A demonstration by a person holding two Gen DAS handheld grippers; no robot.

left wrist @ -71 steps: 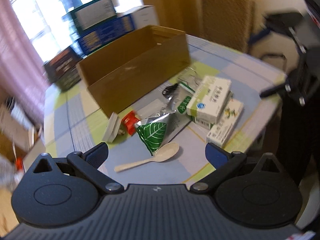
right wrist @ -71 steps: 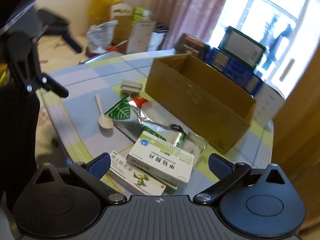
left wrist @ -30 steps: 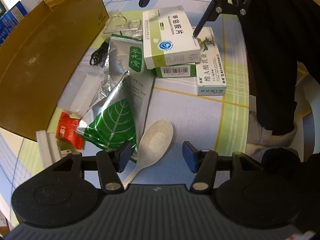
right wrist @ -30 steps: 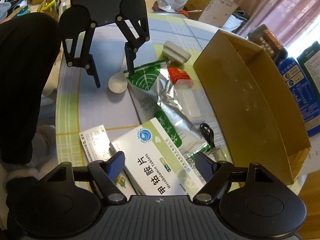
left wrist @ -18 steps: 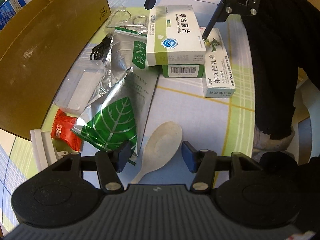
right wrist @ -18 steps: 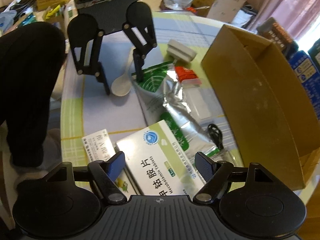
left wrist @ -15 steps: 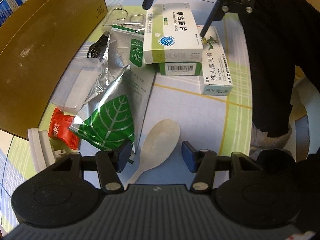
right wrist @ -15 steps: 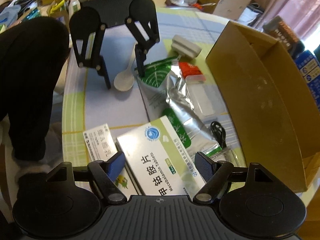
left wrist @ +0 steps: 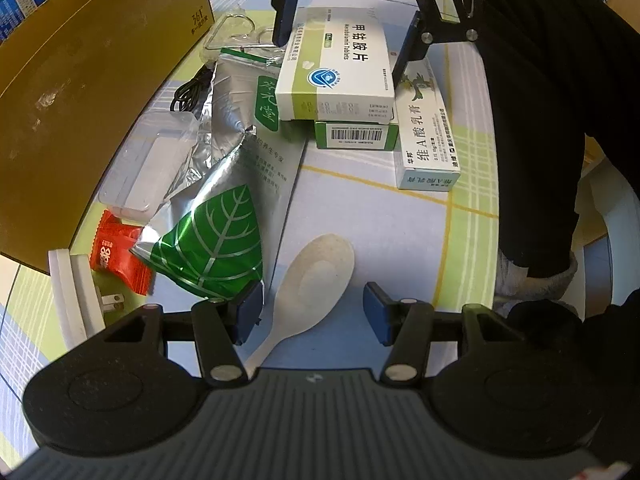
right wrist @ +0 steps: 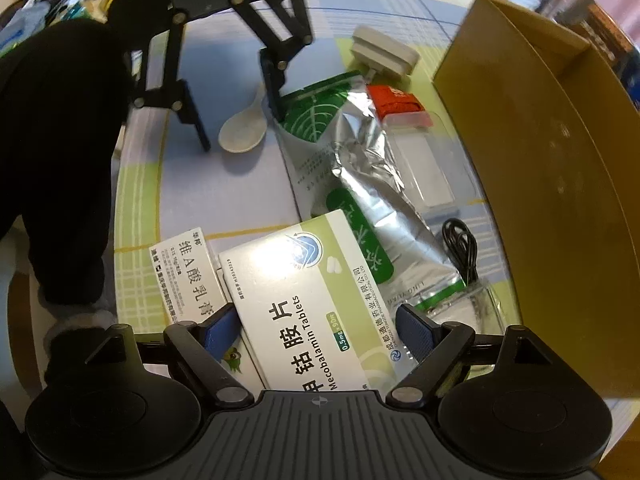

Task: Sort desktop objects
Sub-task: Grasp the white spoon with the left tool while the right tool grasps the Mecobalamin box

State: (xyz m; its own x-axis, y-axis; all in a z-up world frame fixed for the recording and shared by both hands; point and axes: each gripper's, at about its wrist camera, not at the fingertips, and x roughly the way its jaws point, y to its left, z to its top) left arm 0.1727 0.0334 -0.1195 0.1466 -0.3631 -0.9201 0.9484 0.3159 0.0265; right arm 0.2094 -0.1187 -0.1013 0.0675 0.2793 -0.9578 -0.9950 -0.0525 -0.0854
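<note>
Both grippers lowered, left gripper (left wrist: 313, 310) straddling spoon (left wrist: 310, 280), jaws apart

Lived-in home room, checked cloth on round counter (left wrist: 360, 200), household clutter and stacked boxes (right wrist: 600, 12) beyond cardboard box (right wrist: 560, 160)

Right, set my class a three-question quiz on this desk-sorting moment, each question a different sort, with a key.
1. True or false: the left hand-held gripper is shut on the spoon.
2. Which box do the right hand-held gripper fingers straddle?
A. Mecobalamin tablets box
B. cardboard box
3. Fill in: the red sachet lies beside the ___ leaf pouch.

Key: 1 false; 2 A; 3 green.
</note>
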